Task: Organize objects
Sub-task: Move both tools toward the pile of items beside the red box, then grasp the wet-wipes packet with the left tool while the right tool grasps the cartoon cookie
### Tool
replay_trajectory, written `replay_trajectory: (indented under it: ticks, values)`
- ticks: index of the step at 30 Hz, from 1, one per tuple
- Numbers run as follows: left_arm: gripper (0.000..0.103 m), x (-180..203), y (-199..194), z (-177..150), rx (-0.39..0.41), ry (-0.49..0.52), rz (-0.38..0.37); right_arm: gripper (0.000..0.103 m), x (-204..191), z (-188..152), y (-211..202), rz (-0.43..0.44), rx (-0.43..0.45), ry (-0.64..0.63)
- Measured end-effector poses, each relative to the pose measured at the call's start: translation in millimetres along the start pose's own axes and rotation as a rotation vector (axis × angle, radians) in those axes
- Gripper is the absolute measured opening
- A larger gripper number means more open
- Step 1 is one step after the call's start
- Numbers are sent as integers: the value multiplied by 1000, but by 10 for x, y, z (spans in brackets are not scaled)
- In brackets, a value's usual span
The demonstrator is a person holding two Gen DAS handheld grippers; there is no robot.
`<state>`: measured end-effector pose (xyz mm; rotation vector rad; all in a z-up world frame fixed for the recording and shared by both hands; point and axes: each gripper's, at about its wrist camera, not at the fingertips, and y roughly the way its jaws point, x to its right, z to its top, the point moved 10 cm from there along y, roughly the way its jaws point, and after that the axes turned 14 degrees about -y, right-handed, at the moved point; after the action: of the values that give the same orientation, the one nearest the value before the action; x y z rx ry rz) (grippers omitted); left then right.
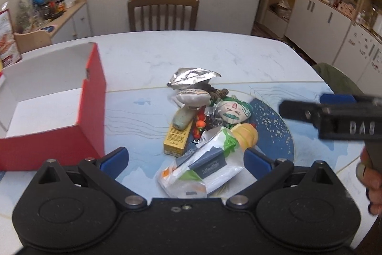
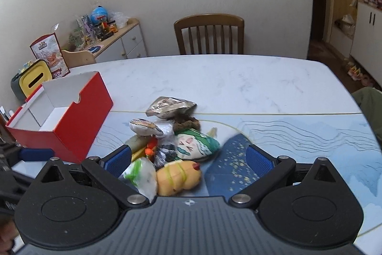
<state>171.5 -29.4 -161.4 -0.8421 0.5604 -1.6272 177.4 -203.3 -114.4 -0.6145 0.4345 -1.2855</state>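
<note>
- The left gripper (image 1: 185,159) is hovering over the near end of the pile with its jaws spread wide and nothing between them; a clear bag of packets (image 1: 203,171) is lying right under the gap, so it looks like the easiest first pick.
- The right gripper (image 2: 188,159) is likewise standing open and empty, just above a yellow plush toy (image 2: 177,177) and the white-and-green edge of the same bag.
- Both are crowding the same near end, so I would let one go in while the other is waiting, to avoid knocking pads together.
- The bag is slippery and loose; closing on a gathered fold or on the stiff carton inside should hold better than pinching the flat film.
- Just beyond, a yellow box (image 1: 176,139) is leaning under a grey-green pouch (image 1: 182,120), with small orange bits (image 1: 200,126) beside them; lifting lower things first would probably be tipping the stack.
- A plush with a cartoon face (image 1: 235,111) is sitting to the right, touching its neighbours.
- A striped pouch (image 1: 193,96) and a crumpled foil wrapper (image 1: 193,78) are capping the far end; both look light and easy to scatter.
- The red box (image 1: 92,97) is standing open and empty on the left of the surface (image 1: 191,49), near the pile, so each carry is a short move leftward over its near wall.
</note>
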Motion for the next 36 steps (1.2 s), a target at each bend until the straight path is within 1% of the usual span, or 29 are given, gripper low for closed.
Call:
replay_trajectory:
  ticks: [5, 11, 13, 15, 17, 20, 22, 23, 25, 29, 31, 32, 33, 36]
  values:
    - [102, -9, 227, -43, -24, 41, -19, 102, -180, 202, 262, 57, 3, -69]
    - [102, -10, 473, -156, -70, 90, -32, 102, -364, 286, 655, 124, -55, -118]
    - [102, -8, 539, -180, -83, 92, -38, 102, -427, 293, 771, 135, -71, -133]
    - [101, -15, 598, -215, -103, 91, -49, 98, -485, 303, 877, 141, -84, -155]
    - [99, -14, 658, -259, -136, 82, -68, 98, -534, 312, 975, 148, -98, -167]
    - [98, -2, 724, -295, -156, 83, -83, 93, -589, 319, 1106, 160, -116, -182]
    - [94, 4, 774, -305, -163, 90, -84, 87, -612, 323, 1178, 161, -124, -197]
    - [93, 0, 797, -310, -169, 87, -87, 85, -619, 323, 1215, 163, -129, -199]
    - [90, -6, 817, -318, -176, 77, -92, 77, -630, 318, 1276, 171, -142, -197]
    - [85, -7, 818, -318, -178, 73, -101, 66, -663, 320, 1329, 184, -148, -200]
    - [77, 4, 811, -310, -179, 71, -109, 58, -680, 325, 1345, 191, -150, -197]
    - [75, 10, 806, -311, -181, 70, -115, 55, -683, 327, 1349, 195, -151, -195]
    - [72, 15, 801, -311, -182, 69, -118, 51, -683, 327, 1349, 199, -151, -191]
    - [65, 20, 788, -308, -180, 65, -118, 45, -667, 333, 1349, 200, -150, -184]
